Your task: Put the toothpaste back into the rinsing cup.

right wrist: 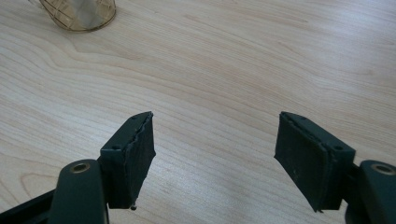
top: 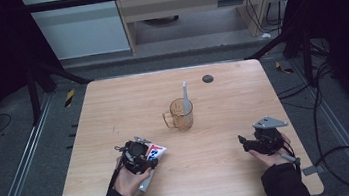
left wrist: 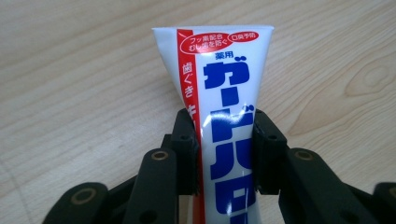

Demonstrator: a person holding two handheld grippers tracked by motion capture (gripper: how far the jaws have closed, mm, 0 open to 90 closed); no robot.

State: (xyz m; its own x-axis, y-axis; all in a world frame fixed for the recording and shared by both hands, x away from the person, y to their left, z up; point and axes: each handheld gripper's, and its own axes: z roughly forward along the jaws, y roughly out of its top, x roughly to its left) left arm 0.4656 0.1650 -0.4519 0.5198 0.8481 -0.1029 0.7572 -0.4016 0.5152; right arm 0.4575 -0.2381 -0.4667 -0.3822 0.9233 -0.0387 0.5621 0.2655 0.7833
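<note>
Amber, see-through plastic mug (top: pixel 182 114) at the table's (top: pixel 232 171) centre held 1 grey toothbrush (top: pixel 185 98). My left gripper (left wrist: pixel 223 140) clamped the smooth toothpaste tube (left wrist: pixel 224 88) near-left; my right gripper (right wrist: pixel 215 149) gaped, holding nothing.

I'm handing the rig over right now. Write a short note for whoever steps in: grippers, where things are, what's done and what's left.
Left gripper: shut on the toothpaste tube, jaws clamped on both sides of its body, flat crimped end pointing away, low over the table at its near left.
Right gripper: open, nothing between the jaws, over bare wood at the near right.
Amber mug: upright at mid-table, handle to its left, with a toothbrush standing in it.
Done: tube grasped.
Left, as it looks: likely carry the tube to the mug and put it in beside the toothbrush; the right gripper is free to steady the mug.
</note>
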